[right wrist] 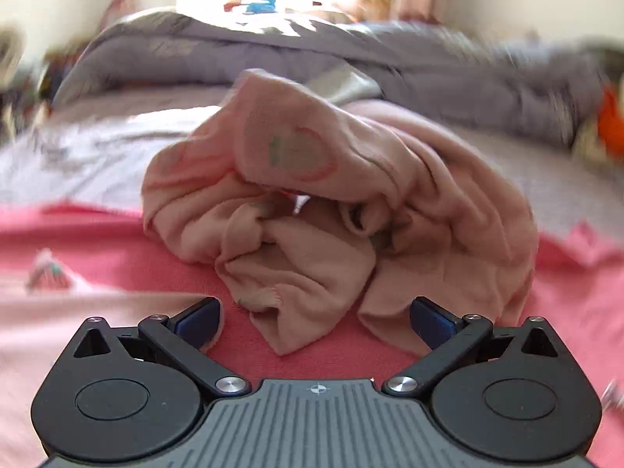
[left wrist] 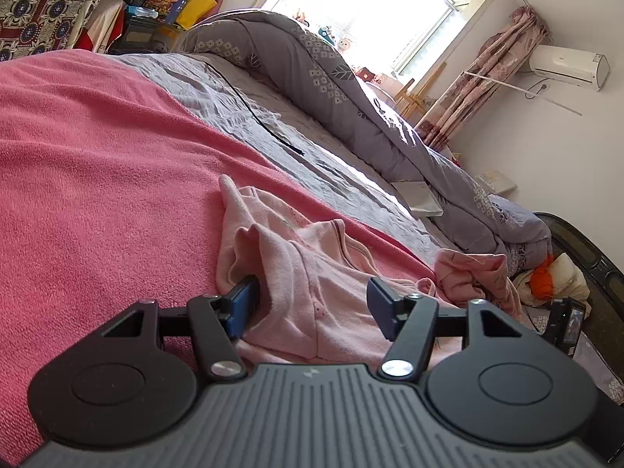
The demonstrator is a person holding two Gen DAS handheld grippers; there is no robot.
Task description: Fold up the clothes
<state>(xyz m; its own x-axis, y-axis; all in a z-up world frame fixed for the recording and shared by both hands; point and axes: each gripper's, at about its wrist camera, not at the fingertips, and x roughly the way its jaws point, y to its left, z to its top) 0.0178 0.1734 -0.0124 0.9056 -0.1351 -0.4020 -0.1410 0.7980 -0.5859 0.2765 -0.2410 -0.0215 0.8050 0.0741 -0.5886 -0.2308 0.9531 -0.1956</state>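
Note:
A pale pink garment (left wrist: 304,273) lies crumpled on the pink blanket (left wrist: 97,179). My left gripper (left wrist: 312,300) straddles it with jaws apart. Its left finger (left wrist: 243,298) is tucked into a fold and its right finger (left wrist: 380,304) rests on the cloth, which lies loose between them. A second, bunched pink garment (left wrist: 472,273) sits further right. In the blurred right wrist view that bunched garment (right wrist: 331,202) fills the middle. My right gripper (right wrist: 316,325) stands wide open just in front of it, and a hanging flap (right wrist: 296,323) reaches between the fingers without being pinched.
Beyond the blanket (right wrist: 117,249) lie a grey sheet (left wrist: 241,97) with a black cable (left wrist: 265,121) and a rolled grey duvet (left wrist: 312,62). A white book (left wrist: 419,197) lies by the duvet. A pale printed cloth (right wrist: 50,273) shows at the left.

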